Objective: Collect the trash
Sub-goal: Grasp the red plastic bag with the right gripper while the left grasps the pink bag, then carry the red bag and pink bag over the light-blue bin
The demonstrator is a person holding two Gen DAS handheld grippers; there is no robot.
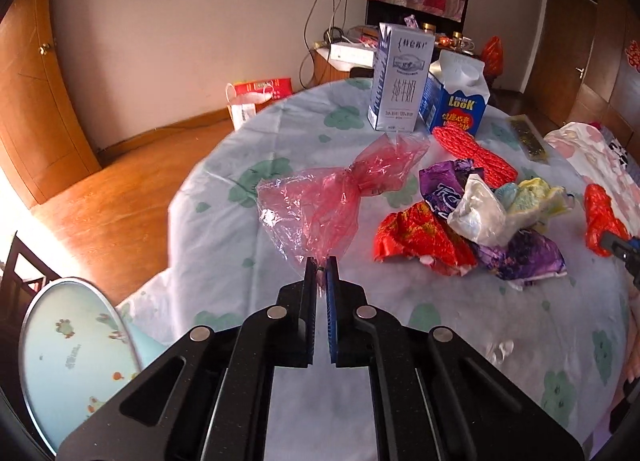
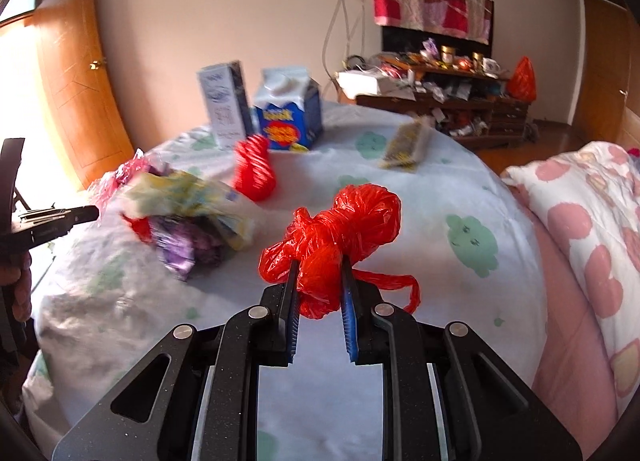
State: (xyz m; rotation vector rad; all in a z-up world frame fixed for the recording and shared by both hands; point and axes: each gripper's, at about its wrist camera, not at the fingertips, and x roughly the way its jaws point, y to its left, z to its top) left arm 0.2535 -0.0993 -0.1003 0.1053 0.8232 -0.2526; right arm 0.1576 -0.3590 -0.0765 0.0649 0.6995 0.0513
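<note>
My left gripper [image 1: 321, 263] is shut on the near edge of a thin pink plastic bag [image 1: 320, 205] that lies spread on the clothed table [image 1: 400, 341]. My right gripper [image 2: 320, 267] is shut on a knotted red plastic bag [image 2: 340, 229], also seen at the right of the left wrist view [image 1: 600, 217]. A pile of crumpled wrappers [image 1: 472, 221], red, purple, white and yellow, lies between the two bags; in the right wrist view it is at the left [image 2: 192, 217].
Two milk cartons, a tall white one [image 1: 400, 81] and a blue one [image 1: 458, 101], stand at the far side. A red rope bundle [image 1: 476, 153] and a flat packet [image 1: 528, 137] lie near them. A round lid [image 1: 76, 357] is at lower left. Bedding [image 2: 580, 229] borders the right.
</note>
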